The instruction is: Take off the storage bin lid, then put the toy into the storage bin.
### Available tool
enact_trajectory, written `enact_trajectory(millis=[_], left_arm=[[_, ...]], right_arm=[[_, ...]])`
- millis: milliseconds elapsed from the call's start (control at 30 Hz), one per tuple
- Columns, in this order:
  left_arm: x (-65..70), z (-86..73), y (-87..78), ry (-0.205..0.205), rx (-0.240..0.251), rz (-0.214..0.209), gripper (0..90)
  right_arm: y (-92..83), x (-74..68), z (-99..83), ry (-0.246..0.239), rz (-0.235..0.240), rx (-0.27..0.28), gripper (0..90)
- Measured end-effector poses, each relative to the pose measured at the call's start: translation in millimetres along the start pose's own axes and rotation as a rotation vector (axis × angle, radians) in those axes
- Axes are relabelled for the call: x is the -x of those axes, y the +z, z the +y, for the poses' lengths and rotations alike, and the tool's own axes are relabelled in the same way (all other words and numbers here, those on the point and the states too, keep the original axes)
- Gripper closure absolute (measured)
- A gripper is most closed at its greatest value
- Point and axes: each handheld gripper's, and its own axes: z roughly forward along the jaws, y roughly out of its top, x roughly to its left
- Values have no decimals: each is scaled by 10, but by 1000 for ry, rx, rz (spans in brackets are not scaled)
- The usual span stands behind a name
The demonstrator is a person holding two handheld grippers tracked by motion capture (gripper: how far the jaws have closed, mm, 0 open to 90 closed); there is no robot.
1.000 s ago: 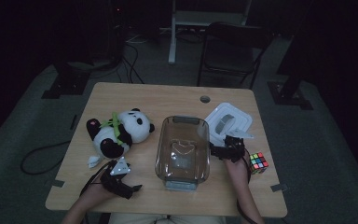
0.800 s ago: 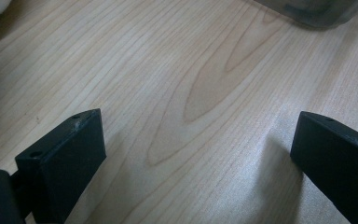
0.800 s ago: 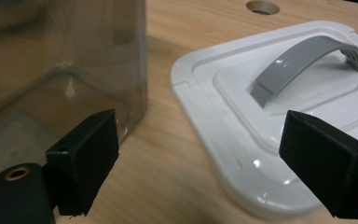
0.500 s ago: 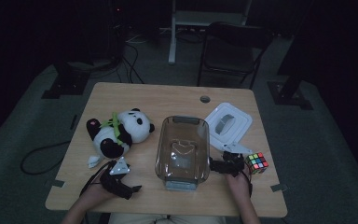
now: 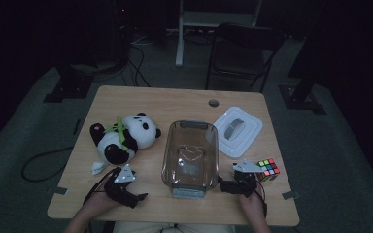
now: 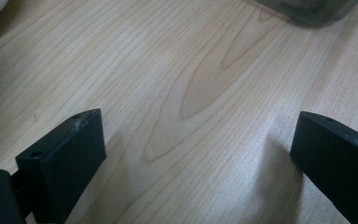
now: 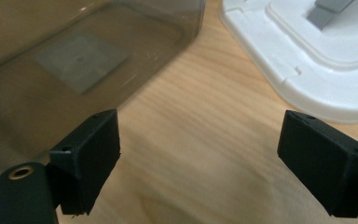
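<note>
High view, table [image 5: 175,104] inventory: clear plastic container [image 5: 190,156] standing open at centre, long axis running from the near edge away toward the far edge; white lid [image 5: 238,130] lying flat just beside its far right corner; colour cube [image 5: 268,168] near the right edge; plush panda [image 5: 124,137] lying at left.

Right gripper [image 5: 235,186] resting low at the container's near right corner, jaws spread wide, gripping nothing. Right gripper view: container wall [image 7: 74,70] lying ahead and to the left of the jaws, lid [image 7: 326,60] ahead and to the right, bare wood between.

Left gripper [image 5: 126,194] sitting near the front edge below the panda, jaws likewise wide apart and empty, pointing over bare wood toward the container's near corner [image 6: 307,9].

Judging the right hand nearer both lid and container.
</note>
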Motion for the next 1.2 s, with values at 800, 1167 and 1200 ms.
enact_trajectory(millis=[800,1167,1200], left_arm=[[8,-5,-5,0,-1,3,39],[73,90,-178,7,-5,-29,49],[69,106,-210,1,-5,-30,49]], right_arm=[[13,-46,-65,-55,10,-123,134],[14,-46,-64,-56,10,-123,133],[14,-46,-64,-56,10,-123,133]])
